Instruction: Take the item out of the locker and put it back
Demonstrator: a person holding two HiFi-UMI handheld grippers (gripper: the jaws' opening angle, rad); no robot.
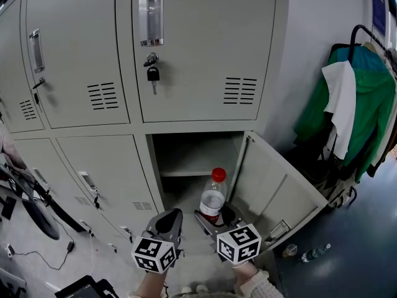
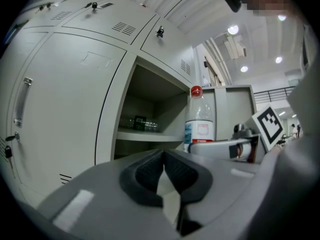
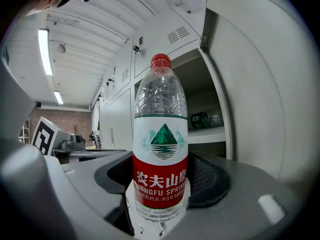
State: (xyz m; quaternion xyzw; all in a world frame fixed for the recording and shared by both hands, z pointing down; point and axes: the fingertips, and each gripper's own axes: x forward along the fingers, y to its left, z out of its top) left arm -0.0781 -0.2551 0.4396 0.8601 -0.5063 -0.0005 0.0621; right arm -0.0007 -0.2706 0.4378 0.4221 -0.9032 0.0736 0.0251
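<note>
A clear water bottle [image 1: 213, 197] with a red cap and red label stands upright between the jaws of my right gripper [image 1: 215, 218], which is shut on its lower body. It is just in front of the open lower locker compartment [image 1: 195, 160]. In the right gripper view the bottle [image 3: 161, 134] fills the middle, with the dark pads [image 3: 207, 176] pressed on both sides. My left gripper [image 1: 169, 219] hangs beside it to the left, its jaws shut with nothing in them. The left gripper view shows its pads [image 2: 150, 171] meeting, and the bottle [image 2: 200, 119] off to the right.
The locker door [image 1: 273, 188] is swung open to the right. Inside, a shelf [image 2: 147, 135] carries a dark bottle lying down [image 2: 137, 123]. A key hangs in the upper locker [image 1: 152, 73]. A clothes rack [image 1: 356, 104] stands at the right, and a bottle [image 1: 313, 253] lies on the floor.
</note>
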